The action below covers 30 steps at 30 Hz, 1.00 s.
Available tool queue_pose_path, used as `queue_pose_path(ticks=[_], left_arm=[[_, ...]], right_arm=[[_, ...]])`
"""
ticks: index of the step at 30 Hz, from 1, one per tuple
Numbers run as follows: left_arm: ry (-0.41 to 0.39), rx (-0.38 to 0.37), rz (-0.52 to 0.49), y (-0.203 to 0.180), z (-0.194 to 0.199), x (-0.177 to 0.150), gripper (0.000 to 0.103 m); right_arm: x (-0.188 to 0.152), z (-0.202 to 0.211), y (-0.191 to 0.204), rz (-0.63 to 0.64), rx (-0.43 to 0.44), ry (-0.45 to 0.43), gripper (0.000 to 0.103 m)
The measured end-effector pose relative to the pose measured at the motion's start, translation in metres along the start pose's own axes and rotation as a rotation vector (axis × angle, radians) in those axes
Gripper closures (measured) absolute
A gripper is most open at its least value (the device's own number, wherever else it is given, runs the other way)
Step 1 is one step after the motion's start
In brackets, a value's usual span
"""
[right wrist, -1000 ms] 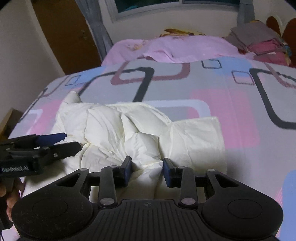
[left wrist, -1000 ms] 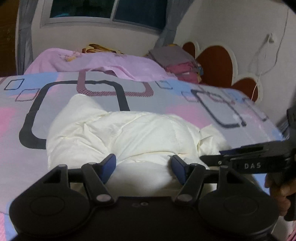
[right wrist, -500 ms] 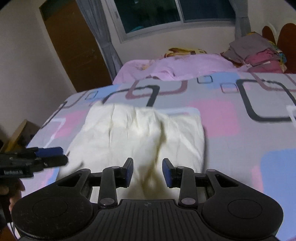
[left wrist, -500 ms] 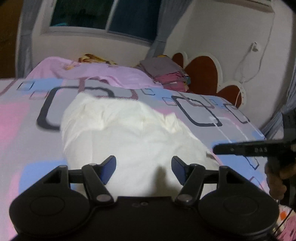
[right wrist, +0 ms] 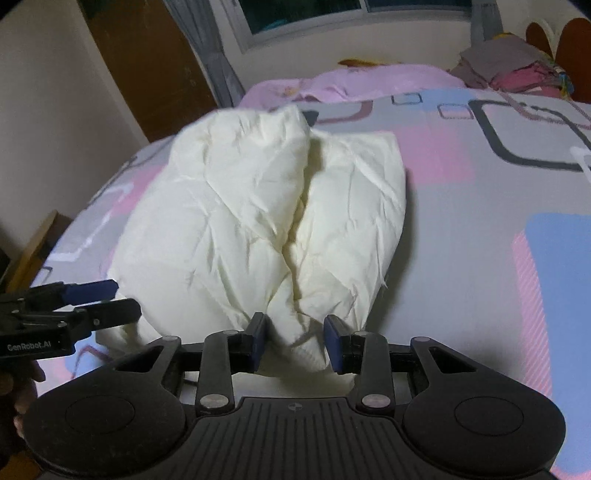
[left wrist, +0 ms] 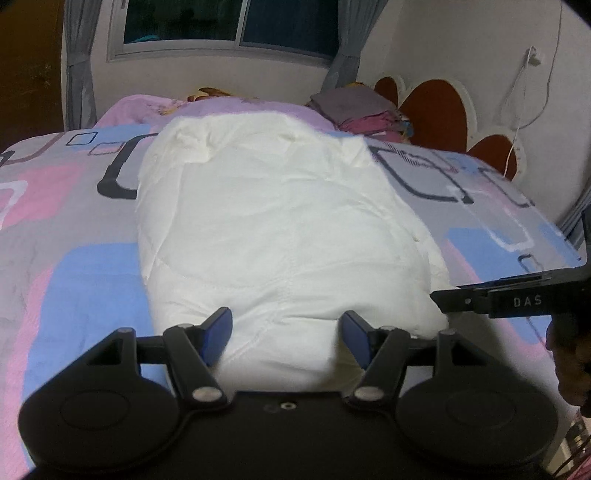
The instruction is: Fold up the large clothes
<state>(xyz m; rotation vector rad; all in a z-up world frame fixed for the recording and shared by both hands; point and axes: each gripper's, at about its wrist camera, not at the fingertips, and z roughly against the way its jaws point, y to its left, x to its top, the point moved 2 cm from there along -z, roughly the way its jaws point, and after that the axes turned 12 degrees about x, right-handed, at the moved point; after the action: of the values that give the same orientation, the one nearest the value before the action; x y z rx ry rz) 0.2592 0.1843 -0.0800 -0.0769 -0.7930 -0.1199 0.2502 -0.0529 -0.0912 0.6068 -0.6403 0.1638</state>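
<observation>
The cream padded garment (left wrist: 280, 236) lies bunched on the patterned bedspread (left wrist: 70, 266), its near end drawn up toward me and its bulk stretching away toward the pink blanket (right wrist: 369, 81) at the far side of the bed. My left gripper (left wrist: 288, 336) has a wide fold of it between its blue pads (left wrist: 218, 332), the jaws standing fairly far apart with cloth filling the gap and both pads against it. My right gripper (right wrist: 295, 343) pinches a narrower bunch of the same garment, its jaws closer together and the fabric squeezed between them. A deep crease runs down the garment in the right wrist view. Beyond, a stack of folded clothes (left wrist: 354, 107) sits beside the headboard (left wrist: 436, 110), under a dark window (left wrist: 229, 22).
</observation>
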Motion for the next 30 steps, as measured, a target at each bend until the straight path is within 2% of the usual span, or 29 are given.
queue_pose_path(ticks=[6, 14, 18, 22, 24, 26, 30], left_arm=[[-0.003, 0.034, -0.025, -0.003, -0.004, -0.009, 0.038], [0.018, 0.081, -0.060, -0.011, -0.008, -0.011, 0.038], [0.029, 0.098, -0.073, -0.014, -0.003, -0.010, 0.039], [0.003, 0.104, -0.053, -0.006, 0.011, -0.008, 0.040], [-0.010, 0.100, -0.031, 0.000, 0.018, -0.011, 0.037], [-0.034, 0.113, -0.014, 0.004, 0.025, -0.012, 0.021], [-0.087, 0.130, -0.007, 0.005, 0.030, -0.001, 0.019]], right_arm=[[-0.010, -0.008, -0.009, 0.005, 0.002, 0.004, 0.069], [-0.005, -0.012, -0.006, 0.026, -0.025, 0.034, 0.069], [-0.004, -0.011, 0.001, 0.050, -0.042, 0.057, 0.068], [0.000, 0.000, 0.002, 0.056, -0.032, 0.038, 0.068], [0.003, 0.017, 0.004, 0.058, -0.019, -0.017, 0.068], [0.002, 0.029, 0.004, 0.046, -0.020, -0.049, 0.068], [0.014, 0.039, 0.004, 0.060, -0.026, -0.108, 0.068]])
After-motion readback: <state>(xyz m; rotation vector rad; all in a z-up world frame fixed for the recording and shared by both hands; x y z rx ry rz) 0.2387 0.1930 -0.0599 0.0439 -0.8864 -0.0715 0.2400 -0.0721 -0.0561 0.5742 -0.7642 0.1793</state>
